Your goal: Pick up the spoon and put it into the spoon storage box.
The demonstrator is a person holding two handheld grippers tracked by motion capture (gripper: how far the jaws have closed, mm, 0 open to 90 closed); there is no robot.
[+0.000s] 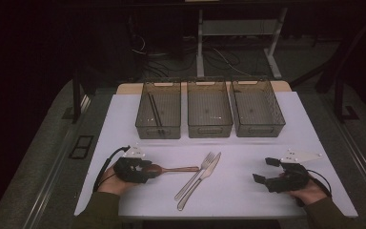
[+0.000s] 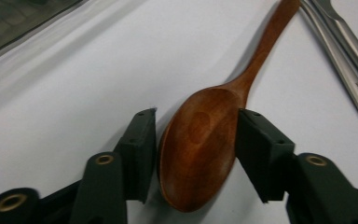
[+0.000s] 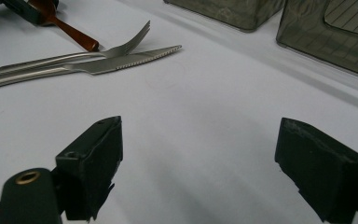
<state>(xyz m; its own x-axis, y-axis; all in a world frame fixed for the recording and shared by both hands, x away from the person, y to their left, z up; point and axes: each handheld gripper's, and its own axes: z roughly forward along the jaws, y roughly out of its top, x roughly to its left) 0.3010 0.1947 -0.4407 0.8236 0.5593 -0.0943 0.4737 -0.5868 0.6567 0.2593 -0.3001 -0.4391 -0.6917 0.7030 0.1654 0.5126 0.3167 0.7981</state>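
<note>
Black jaws of the left gripper (image 2: pixel 196 140) straddle the bowl of the reddish-brown wooden spoon (image 2: pixel 200 144), pads at its edges, though a firm clamp cannot be told; the spoon lies flat on the white tabletop (image 1: pixel 248 191). Right gripper (image 3: pixel 198 163) rests spread and empty. Dark chopsticks (image 1: pixel 154 110) sit in the leftmost clear bin (image 1: pixel 158 110); steel fork (image 1: pixel 195 175) and steel knife (image 1: pixel 201 182) await sorting.
</note>
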